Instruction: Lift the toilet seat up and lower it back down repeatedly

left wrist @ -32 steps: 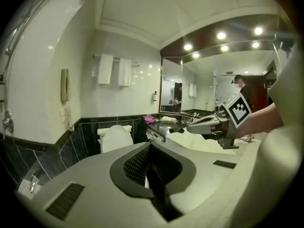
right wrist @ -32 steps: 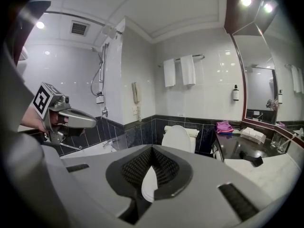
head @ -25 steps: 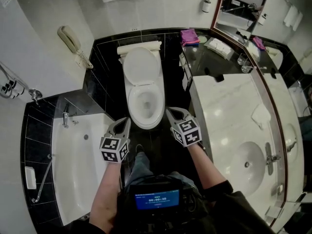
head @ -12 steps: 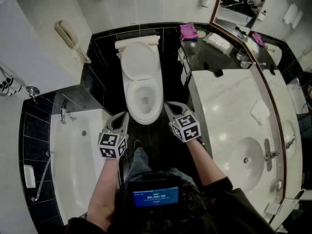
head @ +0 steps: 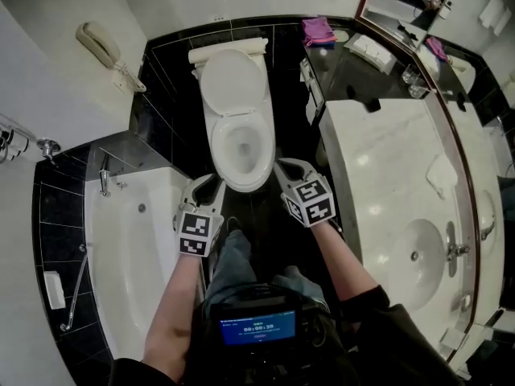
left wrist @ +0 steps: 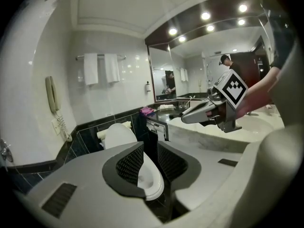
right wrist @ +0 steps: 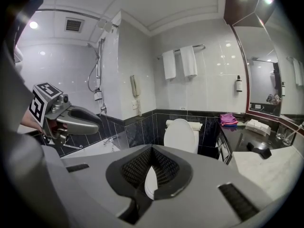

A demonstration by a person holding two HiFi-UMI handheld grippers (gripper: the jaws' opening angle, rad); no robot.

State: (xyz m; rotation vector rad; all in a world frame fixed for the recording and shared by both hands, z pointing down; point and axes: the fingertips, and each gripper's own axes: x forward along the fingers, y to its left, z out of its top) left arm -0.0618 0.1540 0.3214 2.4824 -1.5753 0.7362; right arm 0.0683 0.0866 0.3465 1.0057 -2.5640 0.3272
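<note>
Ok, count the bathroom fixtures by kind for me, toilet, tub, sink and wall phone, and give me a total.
Toilet: 1
Bathtub: 1
Sink: 1
Wall phone: 1
Total: 4

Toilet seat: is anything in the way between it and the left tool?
No, nothing visible is in the way. The left tool sits right beside the front rim of the toilet seat, with no object between them. Its jaws have just been opening. The rim shows through their gap, but they do not grip it.
</note>
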